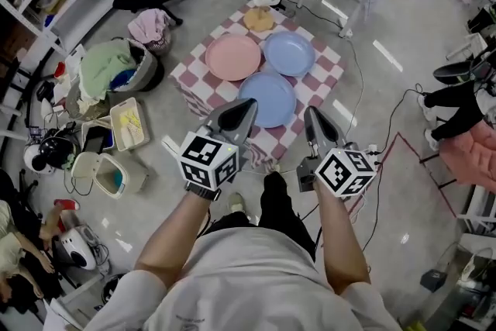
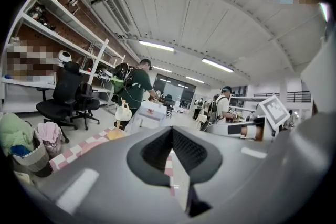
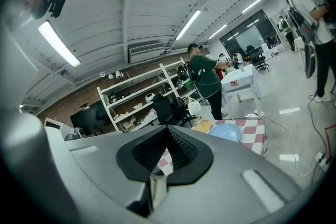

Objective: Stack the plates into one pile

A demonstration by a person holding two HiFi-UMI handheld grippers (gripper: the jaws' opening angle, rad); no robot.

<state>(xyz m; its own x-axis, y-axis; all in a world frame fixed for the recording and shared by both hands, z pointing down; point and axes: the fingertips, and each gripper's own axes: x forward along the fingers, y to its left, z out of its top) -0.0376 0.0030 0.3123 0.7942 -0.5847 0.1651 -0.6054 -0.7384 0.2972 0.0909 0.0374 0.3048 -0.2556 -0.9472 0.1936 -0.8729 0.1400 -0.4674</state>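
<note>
Fingers (image 2: 155, 150) pressed together on nothing, the left gripper (image 1: 249, 105) and right gripper (image 1: 311, 112) hover over the near edge of a checkered table (image 1: 329, 66), where a large blue plate (image 1: 267, 98), a pink plate (image 1: 233, 56) and a smaller blue plate (image 1: 289, 53) lie unstacked, close together.

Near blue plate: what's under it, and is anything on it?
The near blue plate lies straight on the checkered cloth, with nothing on it. The left gripper covers its near-left rim in the head view, so that bit cannot be checked.
</note>
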